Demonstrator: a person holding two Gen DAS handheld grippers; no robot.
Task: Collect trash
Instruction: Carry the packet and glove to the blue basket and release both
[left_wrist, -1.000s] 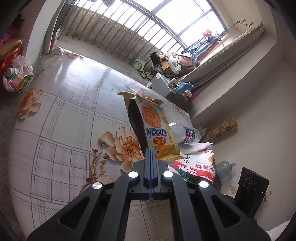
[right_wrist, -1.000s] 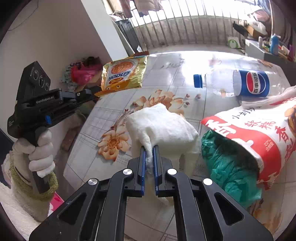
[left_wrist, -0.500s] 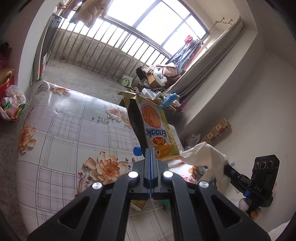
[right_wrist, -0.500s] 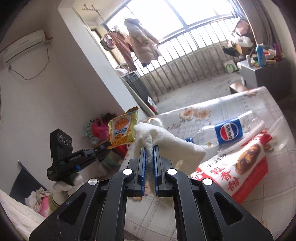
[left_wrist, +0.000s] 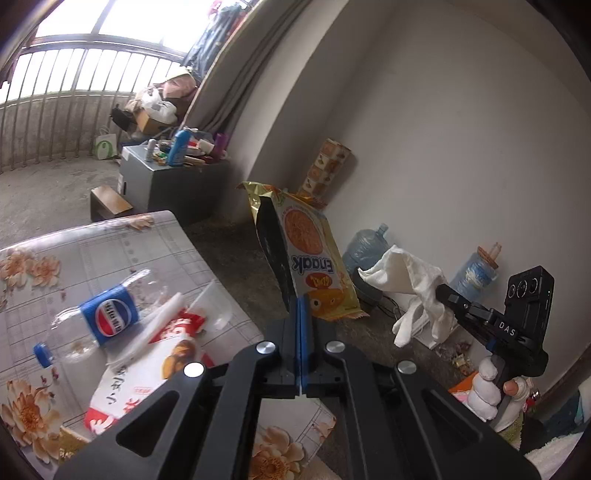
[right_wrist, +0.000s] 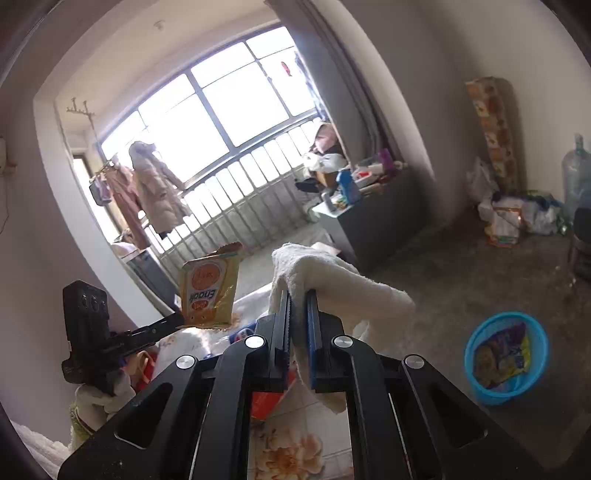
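Yellow foil catches the light: a snack bag (left_wrist: 312, 254) printed "Enaak" stands upright above the left gripper (left_wrist: 301, 306), its lower edge pinched between the 2 blue-edged fingers, which are pressed together on it with no gap showing. The bag hangs in the air past the corner of the table (left_wrist: 155, 240), with the grey floor and white wall behind it.

To its right in the left wrist view, the right gripper (left_wrist: 441, 291) is clamped on a white cloth (left_wrist: 410, 280), which bunches above the fingers and droops below them. A white-gloved hand (left_wrist: 487, 387) grips that tool's handle. From the right wrist view, the cloth (right_wrist: 332, 288) drapes over and between the 2 fingers, which stand a little apart with the fabric squeezed between them.

On the flowered tabletop, left of and below the snack bag, lie a clear cola bottle (left_wrist: 96, 317) on its side with a blue cap, and just beside it a red and white food bag (left_wrist: 147, 369); the 2 touch or overlap.

Down on the floor, right of the right gripper in its own view, sits a blue basket (right_wrist: 506, 356) with a purple and yellow wrapper (right_wrist: 502, 354) inside it. The basket is well apart from both held things
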